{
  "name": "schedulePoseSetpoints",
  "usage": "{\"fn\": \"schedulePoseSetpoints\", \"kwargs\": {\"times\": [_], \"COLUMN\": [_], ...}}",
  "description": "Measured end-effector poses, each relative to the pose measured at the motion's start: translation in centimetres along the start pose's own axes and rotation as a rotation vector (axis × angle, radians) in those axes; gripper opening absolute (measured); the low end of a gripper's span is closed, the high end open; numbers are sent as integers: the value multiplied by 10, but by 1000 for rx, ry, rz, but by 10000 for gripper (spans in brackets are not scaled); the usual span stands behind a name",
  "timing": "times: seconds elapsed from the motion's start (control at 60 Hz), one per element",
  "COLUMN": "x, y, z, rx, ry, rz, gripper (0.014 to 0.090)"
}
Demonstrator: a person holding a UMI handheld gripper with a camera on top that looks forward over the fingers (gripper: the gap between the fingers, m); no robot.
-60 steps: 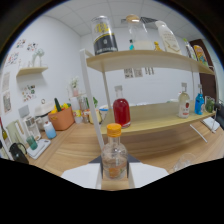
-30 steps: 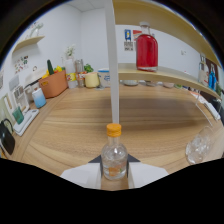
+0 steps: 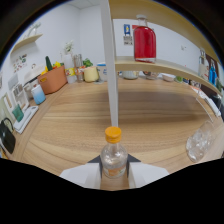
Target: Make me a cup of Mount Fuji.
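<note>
A small clear bottle (image 3: 113, 156) with an orange cap stands upright between my two white fingers (image 3: 82, 172), and my gripper (image 3: 114, 169) is shut on its body. To the right of the fingers, a clear glass (image 3: 200, 142) that seems to hold ice rests on the wooden counter (image 3: 75, 125). Beyond the bottle, a large jar of red liquid (image 3: 144, 44) stands on a wooden shelf (image 3: 160, 67) held up by a white post (image 3: 110, 75).
At the far left of the counter are an orange basket (image 3: 52, 80), a yellow cup (image 3: 90, 74), a light blue cup (image 3: 37, 93) and a white tray (image 3: 22, 120). More bottles (image 3: 212, 70) stand at the shelf's right end. A wall shelf (image 3: 25, 45) hangs on the left.
The view has moved lower and closer to the counter and the white post. The glass at the right now shows more fully. The bottle stays held between the fingers.
</note>
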Motion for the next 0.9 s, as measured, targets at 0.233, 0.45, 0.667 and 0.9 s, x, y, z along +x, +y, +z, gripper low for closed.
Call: {"fn": "schedulePoseSetpoints", "kwargs": {"times": [0.233,0.45,0.667,0.9], "x": [-2,-2,41,151], "y": [12,-24,-75,-62], "z": [-9,-55,-137,-169], "rx": [-35,61,186,224], "ry": [-46,-114,-135,-28], "rz": [-6,-62,-47,-1], "gripper": [739,850,865,849]}}
